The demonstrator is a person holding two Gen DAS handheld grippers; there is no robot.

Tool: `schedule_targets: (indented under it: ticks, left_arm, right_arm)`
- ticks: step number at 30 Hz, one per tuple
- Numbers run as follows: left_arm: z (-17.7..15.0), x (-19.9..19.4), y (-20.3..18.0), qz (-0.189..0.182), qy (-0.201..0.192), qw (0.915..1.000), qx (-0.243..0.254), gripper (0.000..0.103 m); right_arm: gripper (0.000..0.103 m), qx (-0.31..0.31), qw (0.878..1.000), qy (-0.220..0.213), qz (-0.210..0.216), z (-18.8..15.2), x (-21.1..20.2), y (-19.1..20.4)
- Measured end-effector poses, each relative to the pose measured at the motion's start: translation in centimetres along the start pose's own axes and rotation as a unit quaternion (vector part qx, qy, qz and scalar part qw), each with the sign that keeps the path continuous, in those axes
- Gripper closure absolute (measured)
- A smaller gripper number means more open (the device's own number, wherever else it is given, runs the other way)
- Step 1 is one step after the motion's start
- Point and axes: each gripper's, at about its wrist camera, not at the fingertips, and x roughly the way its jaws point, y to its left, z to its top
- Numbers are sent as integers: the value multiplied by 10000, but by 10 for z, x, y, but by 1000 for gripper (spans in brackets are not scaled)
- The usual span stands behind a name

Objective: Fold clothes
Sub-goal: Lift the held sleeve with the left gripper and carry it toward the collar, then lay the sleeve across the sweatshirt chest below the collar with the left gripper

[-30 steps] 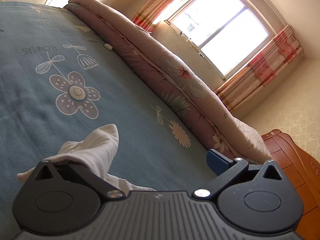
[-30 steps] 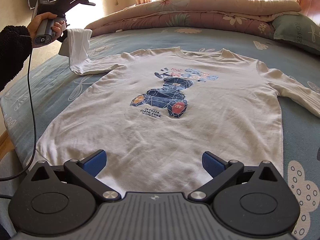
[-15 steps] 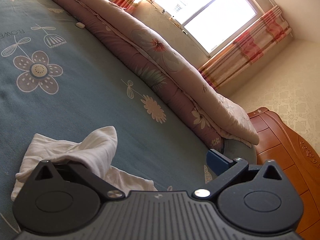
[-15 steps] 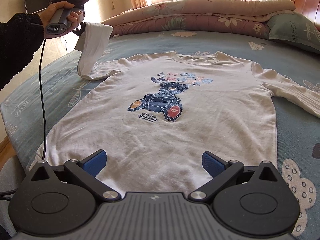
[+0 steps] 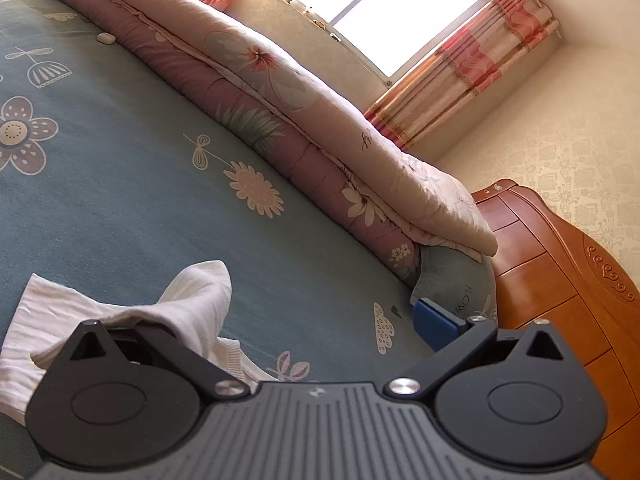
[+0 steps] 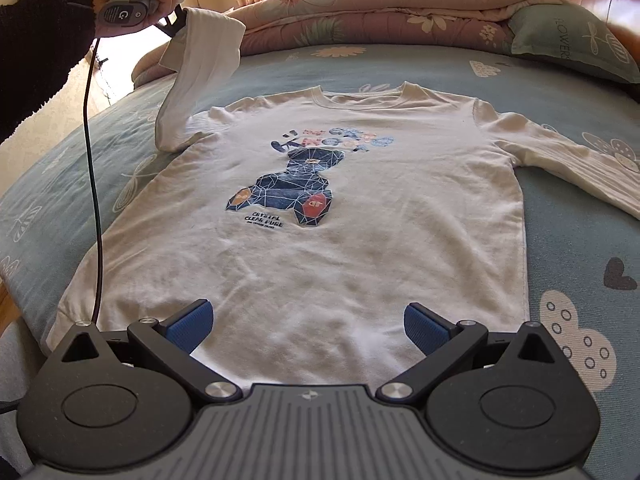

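Blue bed (image 6: 560,92), white shirt (image 6: 320,240), sleeve (image 6: 200,68) lifted

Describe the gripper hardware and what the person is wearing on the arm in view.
Both the right gripper and the left gripper have matte black bodies with ribbed grey centre plates, round pivot housings, silver screws and ridged blue finger pads. The left one's grey handle bears a round "G" marking and trails a dark cable. The sleeve is fuzzy black knit.

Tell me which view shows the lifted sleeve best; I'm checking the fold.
The right wrist view: the white long-sleeved shirt's lifted sleeve hangs whole from the left hand-held gripper. The left wrist view shows only the bunched cuff at one finger.
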Motion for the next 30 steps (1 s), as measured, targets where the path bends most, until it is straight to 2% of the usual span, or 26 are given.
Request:
schedule_targets:
  ticks: [10, 16, 30]
  left_arm:
    - [-13, 29, -29, -44, 193, 9997, 130, 1]
    - [-25, 46, -47, -117, 411, 9987, 281, 1]
    - [-66, 87, -90, -220, 993, 9919, 760, 1]
  right_arm:
    - [0, -9, 10000, -72, -32, 2, -9, -2]
    - [0, -142, 9989, 2, -439, 0, -9, -3]
    - [0, -148, 9986, -84, -504, 0, -19, -7]
